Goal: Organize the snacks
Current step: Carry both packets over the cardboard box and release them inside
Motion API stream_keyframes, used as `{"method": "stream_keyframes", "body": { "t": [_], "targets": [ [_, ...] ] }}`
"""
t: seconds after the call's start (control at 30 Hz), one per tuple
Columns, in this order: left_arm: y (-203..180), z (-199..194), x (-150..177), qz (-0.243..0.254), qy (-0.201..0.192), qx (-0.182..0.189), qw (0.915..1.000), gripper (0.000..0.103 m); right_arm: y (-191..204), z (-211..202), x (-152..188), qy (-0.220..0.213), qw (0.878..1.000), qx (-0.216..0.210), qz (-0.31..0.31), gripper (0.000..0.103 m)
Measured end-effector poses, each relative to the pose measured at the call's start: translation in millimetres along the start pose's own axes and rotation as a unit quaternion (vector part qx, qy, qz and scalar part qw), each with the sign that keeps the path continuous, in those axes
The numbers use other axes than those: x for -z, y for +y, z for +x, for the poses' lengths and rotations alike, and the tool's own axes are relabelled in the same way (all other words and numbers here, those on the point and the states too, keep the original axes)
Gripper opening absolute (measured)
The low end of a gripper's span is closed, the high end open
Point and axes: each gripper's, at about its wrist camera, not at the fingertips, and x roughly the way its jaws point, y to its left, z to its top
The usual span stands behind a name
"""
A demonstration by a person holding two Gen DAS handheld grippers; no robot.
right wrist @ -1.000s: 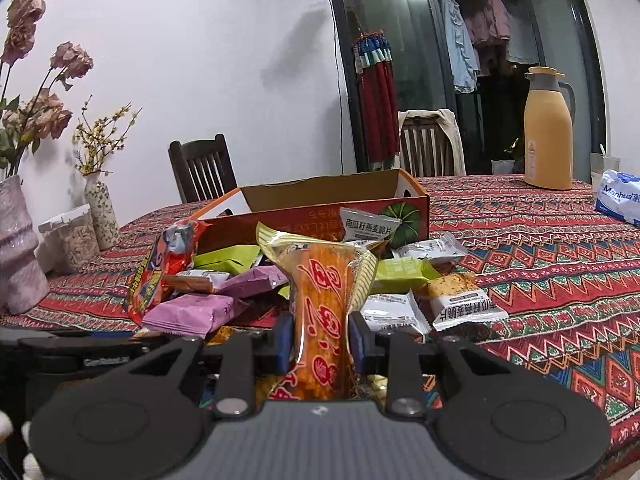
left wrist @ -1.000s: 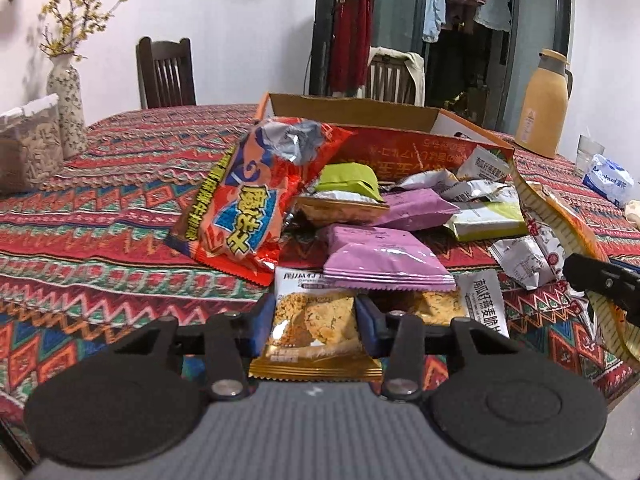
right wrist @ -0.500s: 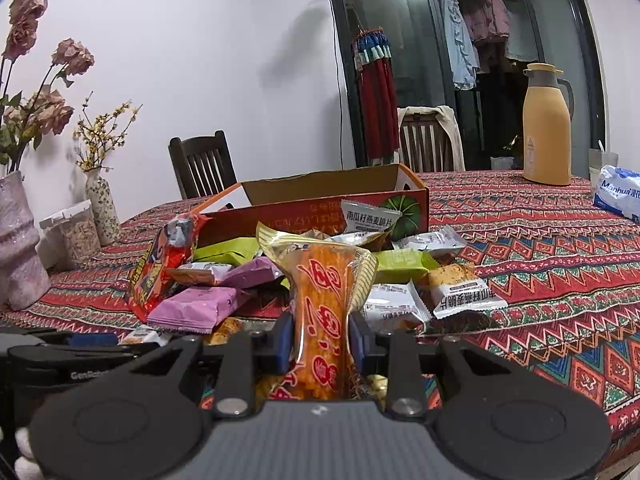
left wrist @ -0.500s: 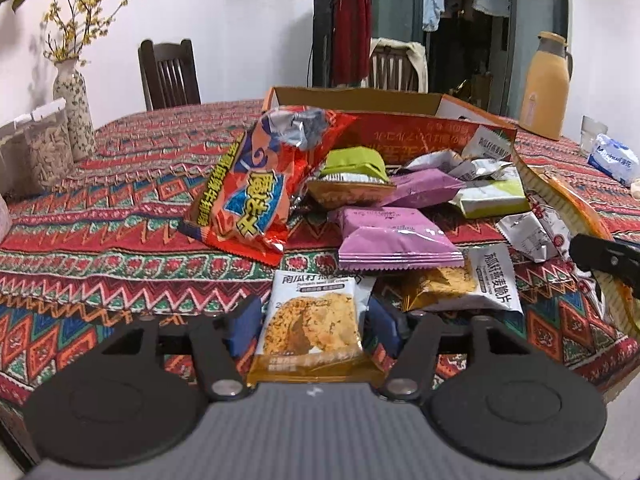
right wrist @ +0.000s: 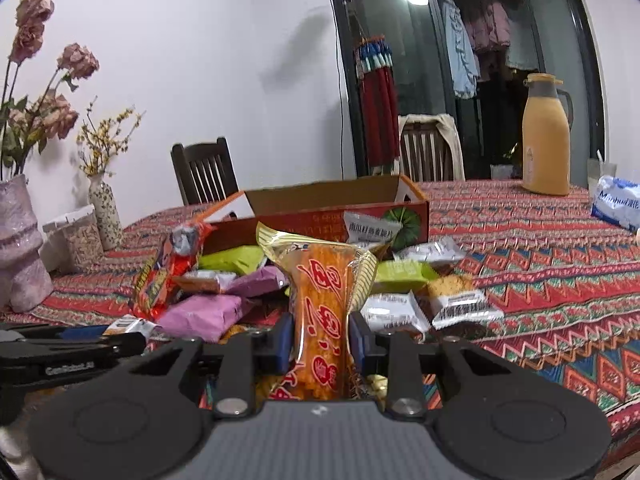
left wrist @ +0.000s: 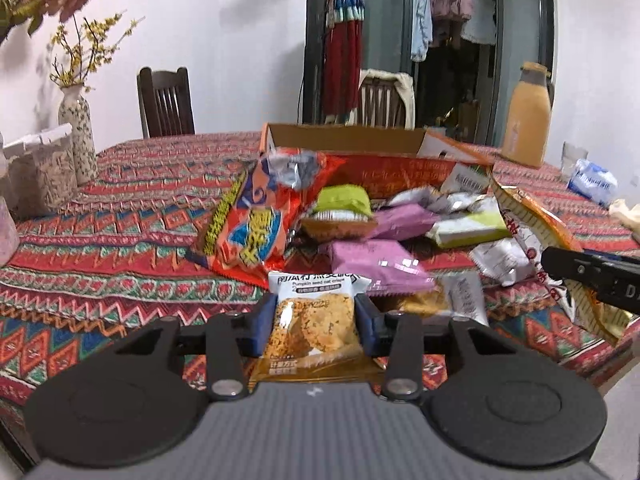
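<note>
Here, a desk [left wrist: 120, 240] under a patterned cloth carried an open cardboard box [left wrist: 344, 140] with loose snack packets piled in front of it. The largest, a red-and-orange chip bag [left wrist: 256, 224], leaned against the box. The right claw [right wrist: 320, 340] was clamped on a tall orange snack bag [right wrist: 324, 300], held upright. The left claw [left wrist: 314, 326] had just closed its jaws on a small oat crisp packet [left wrist: 312, 320] at the heap's near edge. Both wrappers looked light, crinkly, slippery, their contents brittle; a gentle mid-body grip seemed wisest.
</note>
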Motion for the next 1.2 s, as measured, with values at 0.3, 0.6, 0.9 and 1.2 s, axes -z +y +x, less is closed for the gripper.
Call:
{"method": "stream_keyframes", "body": {
  "t": [0.3,0.6,0.9,1.2],
  "targets": [
    [-5,-8,-30,0.0,-0.048,-0.005,0.9988,0.043,-5,1,-17,-0.02,1.0,0.007,-0.011,0.029],
    [-16,18,-68,-0.006,-0.069,0.005,0.9976,0.043,-10,29,-48,-0.032,0.999,0.013,-0.025,0.029],
    [-25,54,-117,-0.009,-0.086,0.004,0.9963,0.043,-27,76,-95,-0.041,0.999,0.02,-0.017,0.029],
    [-28,97,-165,-0.009,-0.093,0.006,0.9956,0.043,-33,131,-145,-0.039,0.999,0.023,-0.016,0.029]
  ]
}}
